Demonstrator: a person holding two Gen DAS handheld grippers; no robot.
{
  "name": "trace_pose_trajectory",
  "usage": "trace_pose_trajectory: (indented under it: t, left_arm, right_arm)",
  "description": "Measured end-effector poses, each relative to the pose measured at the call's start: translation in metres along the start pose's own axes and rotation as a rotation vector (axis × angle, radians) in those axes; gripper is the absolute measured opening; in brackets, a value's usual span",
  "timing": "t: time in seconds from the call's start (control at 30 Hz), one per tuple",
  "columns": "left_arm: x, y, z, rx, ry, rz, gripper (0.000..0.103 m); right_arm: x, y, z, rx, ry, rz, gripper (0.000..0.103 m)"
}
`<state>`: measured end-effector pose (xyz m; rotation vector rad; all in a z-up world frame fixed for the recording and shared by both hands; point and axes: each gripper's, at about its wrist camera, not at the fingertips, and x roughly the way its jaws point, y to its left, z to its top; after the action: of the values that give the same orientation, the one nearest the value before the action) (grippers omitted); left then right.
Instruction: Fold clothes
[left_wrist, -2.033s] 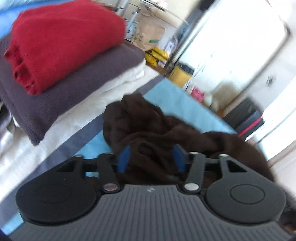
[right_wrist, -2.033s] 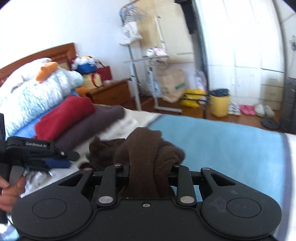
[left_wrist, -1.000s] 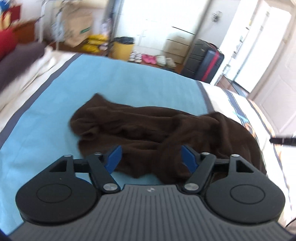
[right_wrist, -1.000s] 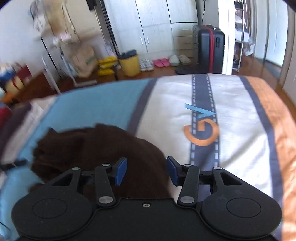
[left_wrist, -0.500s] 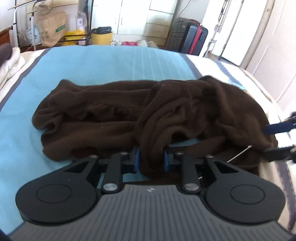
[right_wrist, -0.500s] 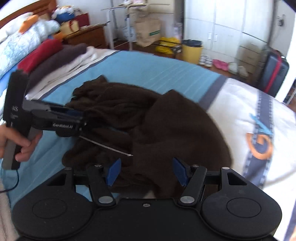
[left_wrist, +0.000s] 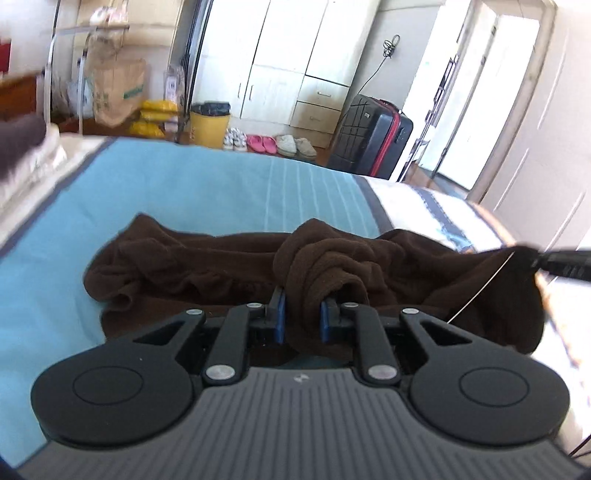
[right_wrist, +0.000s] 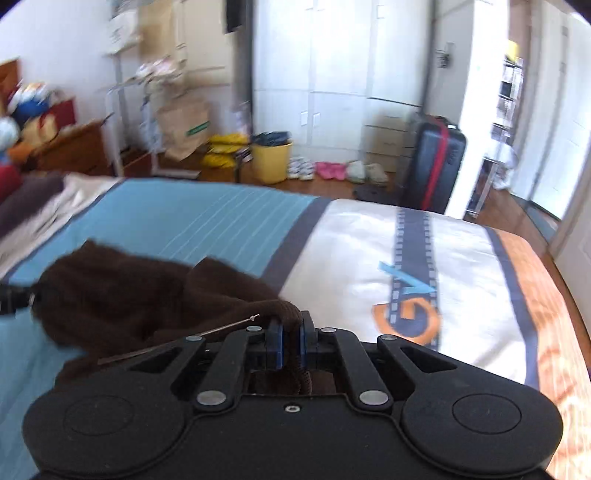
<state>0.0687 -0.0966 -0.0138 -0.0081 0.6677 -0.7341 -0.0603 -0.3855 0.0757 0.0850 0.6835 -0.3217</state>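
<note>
A dark brown knit garment (left_wrist: 192, 269) lies crumpled on the bed's blue bedspread (left_wrist: 184, 192). My left gripper (left_wrist: 300, 314) is shut on a thick bunched fold of it near its front edge. My right gripper (right_wrist: 290, 339) is shut on a thinner edge of the same brown garment (right_wrist: 122, 295), at its right end. In the left wrist view the right gripper's tip (left_wrist: 565, 264) enters from the right, gripping the garment's far corner. In the right wrist view the left gripper (right_wrist: 13, 299) shows at the left edge.
Folded clothes (right_wrist: 26, 199) are stacked at the bed's left side. Past the bed's foot stand a yellow bin (left_wrist: 209, 123), shoes (left_wrist: 273, 144), a black suitcase (left_wrist: 369, 136), a paper bag (left_wrist: 116, 90) and white wardrobes. The white and orange part of the bedspread (right_wrist: 443, 266) lies to the right.
My right gripper has gone from open to shut on the garment's right edge. The left gripper keeps its hold, and the garment's ends have lifted a little.
</note>
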Motion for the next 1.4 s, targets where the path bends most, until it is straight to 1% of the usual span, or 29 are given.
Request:
trace_pose_trajectory:
  t: [0.07,0.1,0.17,0.27,0.37,0.43,0.5,0.57,0.6,0.67,0.77,0.83,0.93,1.0,1.07,1.13,1.23,1.27,1.3,1.33,1.4]
  left_arm:
    - [-0.006,-0.006,0.001,0.046,-0.038,0.048,0.017]
    - [-0.011,-0.007,0.003,0.051,-0.061,0.059,0.017]
    - [-0.022,-0.006,0.007,0.044,-0.111,0.074,0.017]
    - [-0.037,-0.001,0.011,0.006,-0.17,0.087,0.017]
    - [-0.048,0.004,0.012,-0.009,-0.209,0.117,0.017]
    - [-0.053,0.004,0.014,0.007,-0.224,0.135,0.017]
    - [-0.055,0.001,0.017,0.043,-0.222,0.153,0.016]
    - [-0.061,-0.004,0.017,0.069,-0.238,0.164,0.016]
    - [-0.064,-0.007,0.018,0.079,-0.251,0.173,0.016]
    - [-0.073,-0.012,0.021,0.091,-0.283,0.19,0.016]
    - [-0.09,-0.015,0.025,0.08,-0.35,0.204,0.016]
    - [-0.104,-0.014,0.027,0.059,-0.397,0.195,0.016]
    - [-0.124,-0.014,0.029,0.044,-0.453,0.151,0.016]
    - [-0.137,-0.019,0.029,0.054,-0.497,0.151,0.016]
    - [-0.151,-0.025,0.028,0.067,-0.557,0.16,0.016]
    - [-0.169,-0.028,0.029,0.059,-0.621,0.172,0.016]
    - [-0.195,-0.023,0.028,0.008,-0.691,0.164,0.016]
    - [-0.2,-0.02,0.028,-0.002,-0.692,0.151,0.016]
    - [-0.202,-0.017,0.027,-0.003,-0.673,0.129,0.016]
    - [-0.199,-0.014,0.026,-0.003,-0.642,0.126,0.016]
    - [-0.183,-0.01,0.024,0.0,-0.554,0.16,0.016]
  right_arm:
    - [-0.005,-0.005,0.001,0.017,-0.025,-0.019,0.007]
    - [-0.009,-0.007,0.002,0.025,-0.046,-0.019,0.007]
    - [-0.018,-0.011,0.004,0.042,-0.088,-0.02,0.007]
    - [-0.03,-0.017,0.007,0.067,-0.151,-0.021,0.007]
    - [-0.038,-0.024,0.01,0.086,-0.205,-0.02,0.007]
    - [-0.043,-0.029,0.012,0.103,-0.235,-0.028,0.007]
    - [-0.049,-0.03,0.014,0.119,-0.252,-0.077,0.007]
    - [-0.055,-0.023,0.012,0.088,-0.273,-0.124,0.007]
    - [-0.054,-0.02,0.013,0.074,-0.289,-0.125,0.007]
    - [-0.058,-0.014,0.014,0.059,-0.313,-0.111,0.007]
    - [-0.068,-0.014,0.016,0.056,-0.34,-0.097,0.007]
    - [-0.073,-0.017,0.016,0.067,-0.354,-0.088,0.007]
    - [-0.08,-0.02,0.015,0.078,-0.37,-0.082,0.007]
    - [-0.085,-0.021,0.014,0.081,-0.39,-0.076,0.007]
    - [-0.094,-0.021,0.014,0.086,-0.43,-0.053,0.007]
    - [-0.104,-0.021,0.015,0.089,-0.477,-0.033,0.007]
    - [-0.121,-0.02,0.016,0.089,-0.543,-0.006,0.007]
    - [-0.124,-0.02,0.016,0.083,-0.554,-0.002,0.007]
    - [-0.126,-0.019,0.016,0.077,-0.56,0.002,0.007]
    - [-0.126,-0.019,0.016,0.071,-0.555,-0.001,0.007]
    - [-0.118,-0.02,0.015,0.072,-0.526,-0.004,0.007]
